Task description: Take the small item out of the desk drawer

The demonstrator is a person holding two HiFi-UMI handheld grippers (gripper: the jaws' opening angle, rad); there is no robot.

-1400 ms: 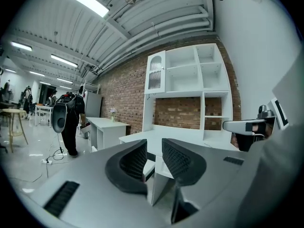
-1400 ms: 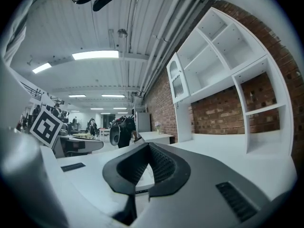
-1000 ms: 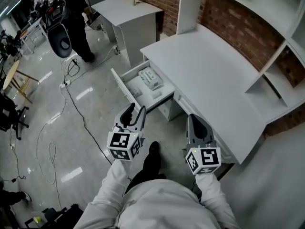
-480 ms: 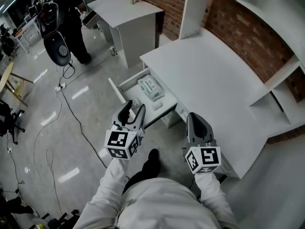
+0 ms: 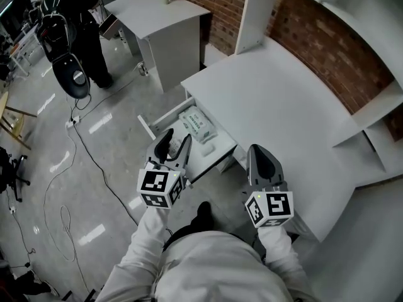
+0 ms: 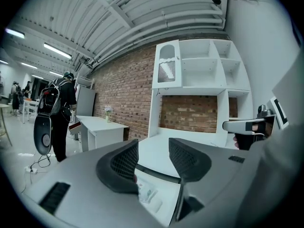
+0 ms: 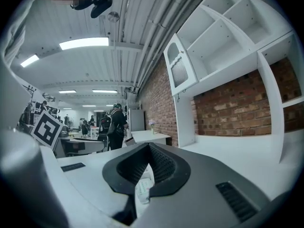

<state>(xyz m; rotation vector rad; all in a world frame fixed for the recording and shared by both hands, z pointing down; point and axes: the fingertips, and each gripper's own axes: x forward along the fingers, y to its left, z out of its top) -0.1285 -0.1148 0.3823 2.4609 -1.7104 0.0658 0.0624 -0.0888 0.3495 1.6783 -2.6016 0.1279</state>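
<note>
The white desk (image 5: pixel 283 106) has its drawer (image 5: pixel 165 113) pulled out toward the floor side. Inside lie a white and green tissue pack (image 5: pixel 198 123) and a small white item (image 5: pixel 208 148). My left gripper (image 5: pixel 175 145) hovers over the drawer's near corner; its jaws are opening and nothing is between them. In the left gripper view the left gripper (image 6: pixel 153 153) looks down at the tissue pack (image 6: pixel 145 194) and the small white item (image 6: pixel 155 204). My right gripper (image 5: pixel 259 155) is shut and empty, above the desk's front edge, to the right of the drawer.
A second white desk (image 5: pixel 160 14) stands at the back. A person with a backpack (image 5: pixel 69 17) stands on the floor at far left beside a black chair (image 5: pixel 75 80). Cables (image 5: pixel 82 143) trail across the floor. White shelves (image 5: pixel 378 49) rise along the brick wall.
Both grippers now sit closer to the open drawer, the left one over its corner. The left jaws stand wider apart. The person at the back has shifted left.
</note>
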